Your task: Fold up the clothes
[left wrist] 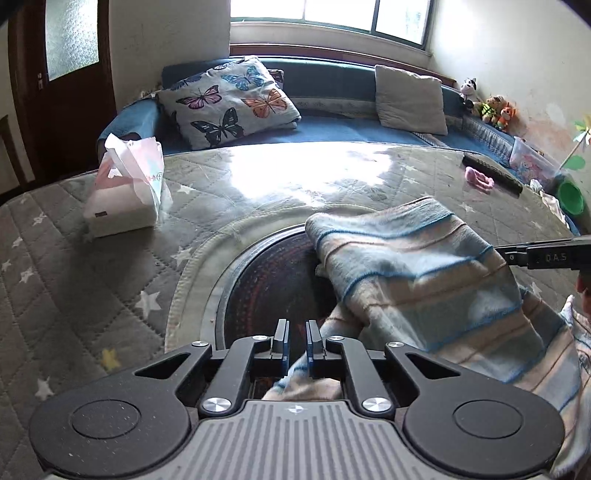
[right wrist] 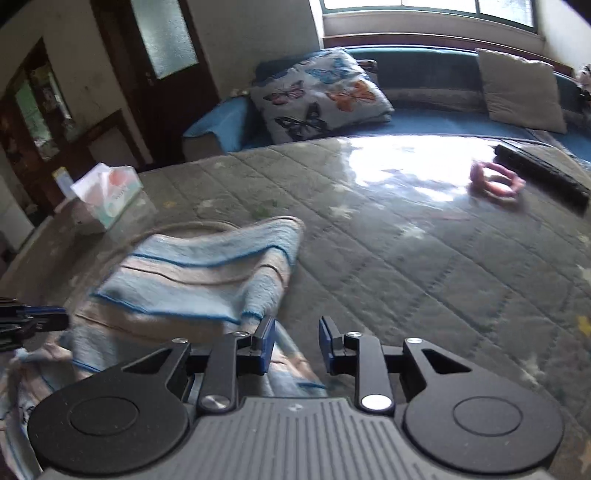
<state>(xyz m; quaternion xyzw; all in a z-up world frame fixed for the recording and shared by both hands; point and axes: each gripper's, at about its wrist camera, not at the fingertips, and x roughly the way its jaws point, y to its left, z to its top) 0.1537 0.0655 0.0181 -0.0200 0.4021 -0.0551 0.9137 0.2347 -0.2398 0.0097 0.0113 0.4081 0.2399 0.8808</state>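
striped garment lies folded over on the quilted bench, both grippers parted

the striped garment [left wrist: 436, 266], a fuzzy knit in pale blue and beige bands with thin blue lines, lies doubled over on the bench [left wrist: 110, 280], its upper layer draped across the lower one. in the left wrist view it covers the right half of a round dark inset [left wrist: 266, 273] in the bench cover, and its near end runs under the left gripper [left wrist: 296, 338]. that gripper's jaws stand slightly apart; a fold of the cloth shows below and between them, but the pads do not press on it.

in the right wrist view the garment [right wrist: 207, 273] sits to the left of the right gripper [right wrist: 297, 334], whose jaws are open with a clear gap. a strip of cloth lies beneath them, unclamped. the right gripper's tip enters the left view from the right edge, above the garment.

on the grey star-patterned quilt, a tissue box [left wrist: 122, 206] with a plastic bag on it stands far left. a pink ring-shaped item [right wrist: 496, 181] and a long black object [right wrist: 543, 177] lie near the far right edge. beyond the bench is a blue sofa [left wrist: 351, 129] with a butterfly cushion [left wrist: 229, 101] and a plain beige cushion [left wrist: 410, 98]. small stuffed toys [left wrist: 491, 107] sit at its right end under the window [left wrist: 332, 14].
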